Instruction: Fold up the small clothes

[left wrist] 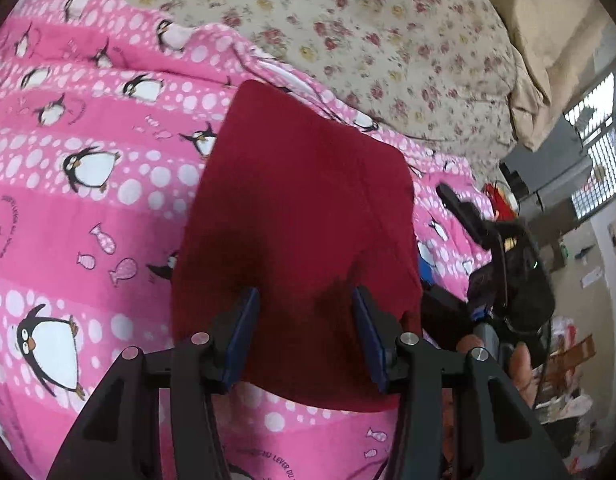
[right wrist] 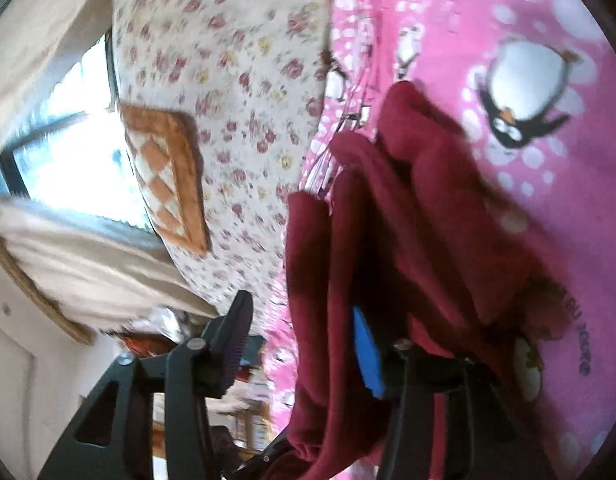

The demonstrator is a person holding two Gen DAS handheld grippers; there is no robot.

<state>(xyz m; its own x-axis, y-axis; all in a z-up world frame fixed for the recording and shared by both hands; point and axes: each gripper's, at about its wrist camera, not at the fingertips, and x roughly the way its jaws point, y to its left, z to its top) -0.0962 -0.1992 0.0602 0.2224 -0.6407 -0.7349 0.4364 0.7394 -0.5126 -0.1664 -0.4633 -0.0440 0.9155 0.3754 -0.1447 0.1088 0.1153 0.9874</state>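
Lying on the bed (left wrist: 388,32), over a pink penguin-print blanket (left wrist: 87,200), is the task's item: one dark red garment (left wrist: 299,208), already doubled into a rough rectangle.

Left claw (left wrist: 305,332): jaws apart, hovering over the garment's near edge, blue pads clear of the cloth; nothing gripped.

Right claw (right wrist: 303,344): jaws wide, tilted on its side; the red folds bunch beside and behind its blue pad (right wrist: 368,360), but the pads do not press them. Released, by my reading.

Step in hand, as judged: letting go after a fold and settling the stack. Done well, both claws lift straight away from the cloth so no layer drags; the ridged folds by the right claw want flattening before any further fold.

Surroundings: floral bedsheet (right wrist: 227,80) beyond the blanket's far edge; an orange-and-white quilted cushion (right wrist: 163,172) on it; a window (right wrist: 67,148); clutter off the bed's side. None of it touches the garment. The blanket's own wrinkles beneath may unsettle the stack.
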